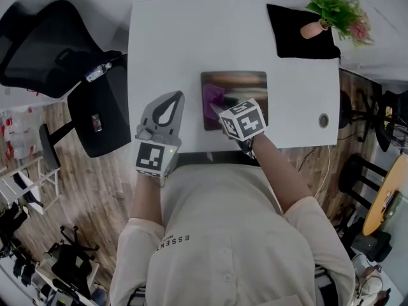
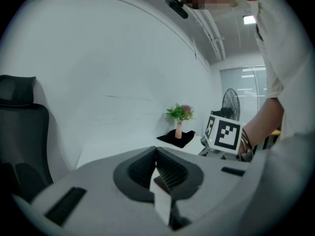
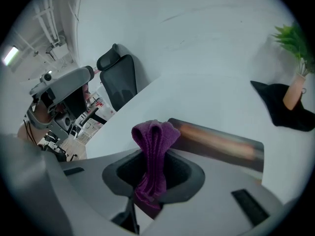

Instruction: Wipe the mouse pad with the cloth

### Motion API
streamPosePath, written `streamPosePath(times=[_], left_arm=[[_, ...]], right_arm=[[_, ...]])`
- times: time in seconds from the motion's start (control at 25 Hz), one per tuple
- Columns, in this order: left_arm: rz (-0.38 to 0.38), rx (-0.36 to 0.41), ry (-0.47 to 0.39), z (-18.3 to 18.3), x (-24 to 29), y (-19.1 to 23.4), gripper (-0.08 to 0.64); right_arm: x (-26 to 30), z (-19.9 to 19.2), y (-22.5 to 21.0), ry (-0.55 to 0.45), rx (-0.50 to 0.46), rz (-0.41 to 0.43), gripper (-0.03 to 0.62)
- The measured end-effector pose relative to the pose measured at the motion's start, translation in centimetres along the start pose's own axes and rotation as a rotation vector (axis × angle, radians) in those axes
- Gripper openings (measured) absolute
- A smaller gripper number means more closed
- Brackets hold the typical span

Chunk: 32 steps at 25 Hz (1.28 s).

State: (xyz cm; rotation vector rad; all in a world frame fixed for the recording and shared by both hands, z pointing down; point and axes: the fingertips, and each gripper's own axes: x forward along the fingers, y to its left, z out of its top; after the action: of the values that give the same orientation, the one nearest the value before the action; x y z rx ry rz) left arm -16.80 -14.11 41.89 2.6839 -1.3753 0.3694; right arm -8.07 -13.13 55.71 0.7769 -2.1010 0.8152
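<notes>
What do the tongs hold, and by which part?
The right tongs pinch the purple cloth at its bunched middle; the left tongs are shut, empty.

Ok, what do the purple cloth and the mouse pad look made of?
Cloth: soft knit or microfibre, matte; fuzzy nubby surface, limp folds in the right claw. Mouse pad: dark, smooth, slightly glossy, possibly leatherette or coated plastic; it shows a blurred warm reflection. Exact material unclear.
</notes>
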Motion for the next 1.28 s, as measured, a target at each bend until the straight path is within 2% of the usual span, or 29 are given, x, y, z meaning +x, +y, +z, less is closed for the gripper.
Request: streamPosePath(times=[0.28, 0.52, 0.88, 1.08, 1.28], left_arm=[[-0.014, -0.067, 0.019, -1.0, -1.0, 2.1, 0.002], [-0.028, -0.004, -0.025, -0.7, -0.2, 2.0, 0.002], [0.012, -0.059, -0.008, 0.5, 1.9, -1.1, 0.002], [-0.002, -0.023, -0.004, 1.1, 3.6, -3.7, 0.002], [0.013, -0.045, 0.009, 1.3, 5.0, -5.8, 0.002]], right_arm=[[2.5, -0.4, 0.8, 0.045, 0.028, -0.036, 0.101], [2.5, -0.9, 0.0, 0.066, 0.016, -0.039, 0.101], [0.5, -2.8, -2.4, 0.084, 0.011, -0.003, 0.101], [-1.0, -3.9, -4.6, 0.079, 0.028, 0.009, 0.101], [-2.4, -5.0, -6.8, 0.074, 0.033, 0.009, 0.103]])
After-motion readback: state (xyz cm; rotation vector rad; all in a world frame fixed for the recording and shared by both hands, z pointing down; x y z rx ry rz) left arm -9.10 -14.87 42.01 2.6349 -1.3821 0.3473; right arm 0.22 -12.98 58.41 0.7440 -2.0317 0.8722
